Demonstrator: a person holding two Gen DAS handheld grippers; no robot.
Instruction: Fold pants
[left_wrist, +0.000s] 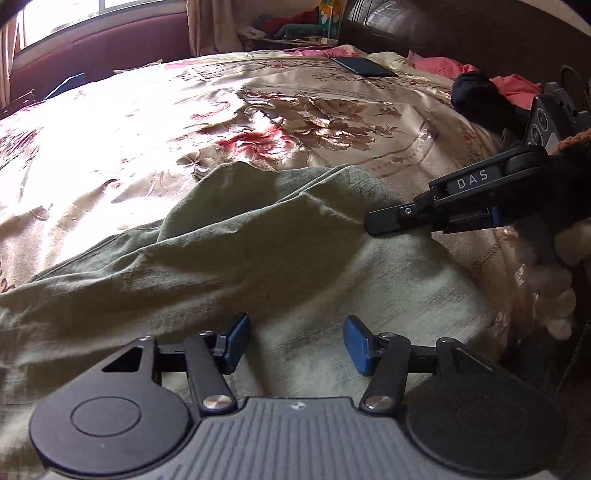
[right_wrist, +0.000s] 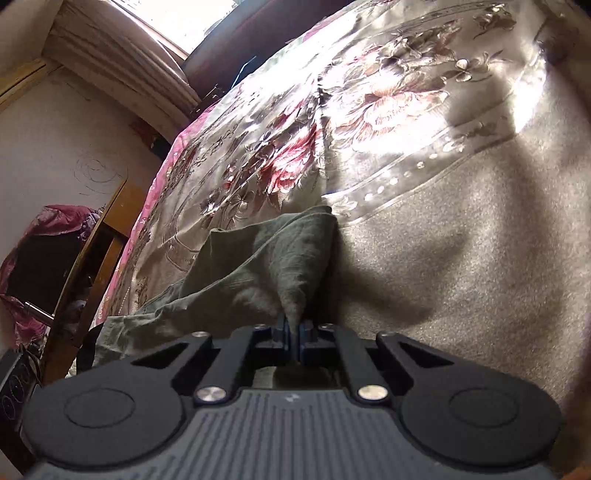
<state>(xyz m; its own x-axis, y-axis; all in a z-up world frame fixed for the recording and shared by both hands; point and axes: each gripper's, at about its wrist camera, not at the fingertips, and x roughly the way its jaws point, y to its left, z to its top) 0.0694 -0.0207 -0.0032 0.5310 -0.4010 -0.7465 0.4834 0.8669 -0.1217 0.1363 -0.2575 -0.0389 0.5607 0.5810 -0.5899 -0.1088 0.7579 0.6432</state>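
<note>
- Looking through the left wrist camera, I see the pants, olive green and rumpled, spread over a floral bedspread; they lie across the near part of the bed, with one raised fold towards the middle
- My left gripper hangs just over the pants near their lower edge; its jaws stand moderately apart, the blue pads clear of the cloth on both sides, nothing pinched between them
- My right gripper comes in from the right of that same view, lying on its side with the tip at the right edge of the pants; a hand wraps its handle lower down
- From the right wrist camera, my right gripper has its jaws closed down to a sliver on a peak of the pants; the cloth rises into the pads like a tent, then falls away to the left
- Beyond the pants, the bedspread runs plain and grey on the right and flowered further up; sunlight glares across it
- At the far side of the bed in the left view lie a dark phone, some pink cloth and a black bundle; a curtain hangs by the window
</note>
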